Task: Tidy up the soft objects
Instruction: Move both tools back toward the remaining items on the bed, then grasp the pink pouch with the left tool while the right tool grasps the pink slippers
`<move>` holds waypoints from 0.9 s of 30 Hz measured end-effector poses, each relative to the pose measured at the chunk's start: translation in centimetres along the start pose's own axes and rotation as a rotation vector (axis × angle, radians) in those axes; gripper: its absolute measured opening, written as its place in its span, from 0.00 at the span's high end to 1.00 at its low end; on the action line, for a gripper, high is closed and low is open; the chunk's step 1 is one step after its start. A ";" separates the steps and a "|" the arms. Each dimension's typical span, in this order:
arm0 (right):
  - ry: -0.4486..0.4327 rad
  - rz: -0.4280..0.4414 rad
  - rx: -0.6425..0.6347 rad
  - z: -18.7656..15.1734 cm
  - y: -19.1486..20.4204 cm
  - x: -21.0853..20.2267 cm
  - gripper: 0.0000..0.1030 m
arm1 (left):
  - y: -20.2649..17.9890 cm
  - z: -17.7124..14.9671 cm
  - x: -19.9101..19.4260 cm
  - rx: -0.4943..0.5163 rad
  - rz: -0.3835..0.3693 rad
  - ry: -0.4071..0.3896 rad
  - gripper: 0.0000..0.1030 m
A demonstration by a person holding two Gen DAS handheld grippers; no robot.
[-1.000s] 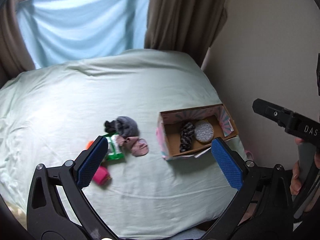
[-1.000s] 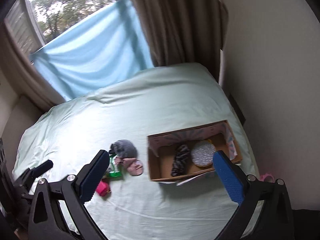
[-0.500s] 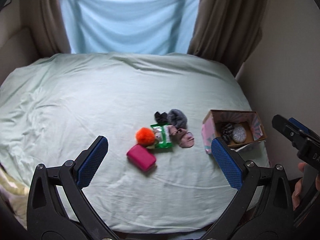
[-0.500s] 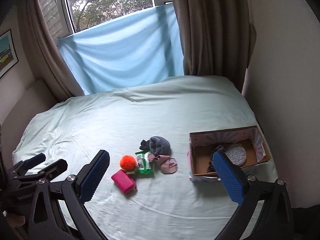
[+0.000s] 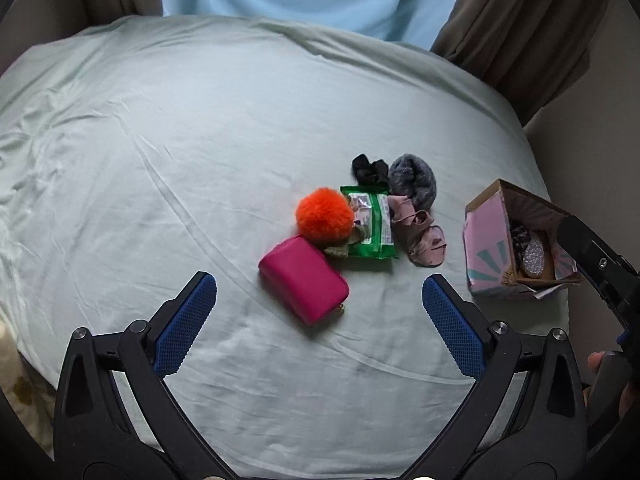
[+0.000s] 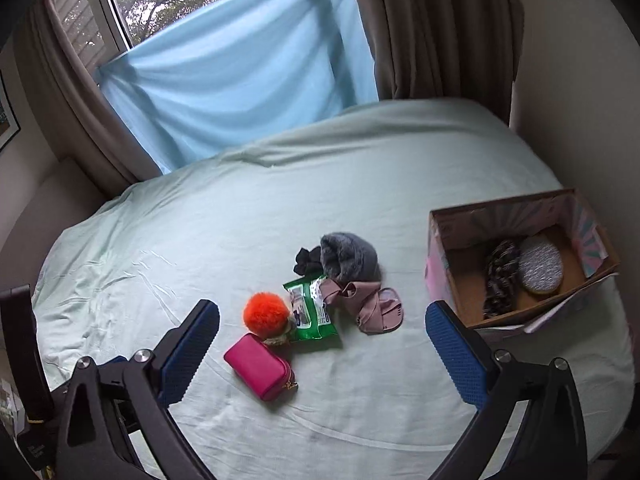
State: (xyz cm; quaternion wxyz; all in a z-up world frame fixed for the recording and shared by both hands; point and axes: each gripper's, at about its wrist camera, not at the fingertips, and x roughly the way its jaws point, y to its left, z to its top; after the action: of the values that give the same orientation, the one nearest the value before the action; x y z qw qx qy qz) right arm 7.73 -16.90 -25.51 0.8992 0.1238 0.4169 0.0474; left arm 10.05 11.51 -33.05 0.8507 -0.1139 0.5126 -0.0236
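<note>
A pale green bed sheet (image 5: 200, 140) covers the bed, with a light blue cloth (image 6: 240, 80) hanging at the far side between brown curtains (image 6: 436, 32). The left gripper (image 5: 319, 300) hovers above the near part of the bed, its blue-padded fingers (image 5: 186, 320) spread wide and holding nothing. Just beyond it lies a magenta pouch (image 5: 304, 280), the nearest item of a small cluster at mid-bed. Touching the pouch's far corner is a fluffy orange pom-pom (image 5: 324, 212), with a small olive knitted piece (image 5: 338, 250) tucked at its near edge. To the right of the pom-pom, a green wipes packet (image 5: 370, 220) lies flat, partly overlapped by the pom-pom on its left side. Beyond the packet sit a black scrunchie (image 5: 368, 168) and, to its right, a grey furry item (image 5: 414, 178). A dusty pink fabric piece (image 5: 420, 232) lies against the packet's right edge, near of the grey item. Well apart to the right, by the bed's right edge, stands an open cardboard box (image 6: 440, 264) with pink patterned outer walls; inside it rest a dark patterned scrunchie (image 6: 498, 276) and, touching it on the right, a glittery silver oval pad (image 6: 540, 268). The right gripper (image 6: 322, 340) hangs above the near bed, fingers (image 6: 456, 356) wide apart and empty, framing the cluster.
</note>
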 end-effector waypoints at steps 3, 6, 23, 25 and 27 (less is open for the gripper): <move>0.012 0.003 0.005 -0.8 -0.5 3.6 0.00 | 0.6 -0.3 3.8 -0.019 0.029 0.021 0.01; 0.013 0.018 0.019 -1.5 -1.2 6.7 0.00 | 1.5 -0.4 7.5 -0.063 0.033 0.063 0.01; 0.172 0.005 0.052 -2.3 -4.7 22.0 0.00 | 0.0 -1.7 18.5 -0.128 0.135 0.167 0.01; 0.184 0.008 0.062 -2.4 -5.1 23.0 0.01 | 0.0 -2.1 19.2 -0.134 0.145 0.171 0.01; 0.190 0.005 0.072 -2.4 -5.6 23.6 0.01 | 0.0 -2.4 19.7 -0.135 0.155 0.180 0.01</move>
State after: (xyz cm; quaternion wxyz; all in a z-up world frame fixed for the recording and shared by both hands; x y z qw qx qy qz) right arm 21.05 -17.38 -45.89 0.8505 0.1518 0.5014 0.0463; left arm 17.34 7.97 -51.21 0.7909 -0.1285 0.5947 0.0665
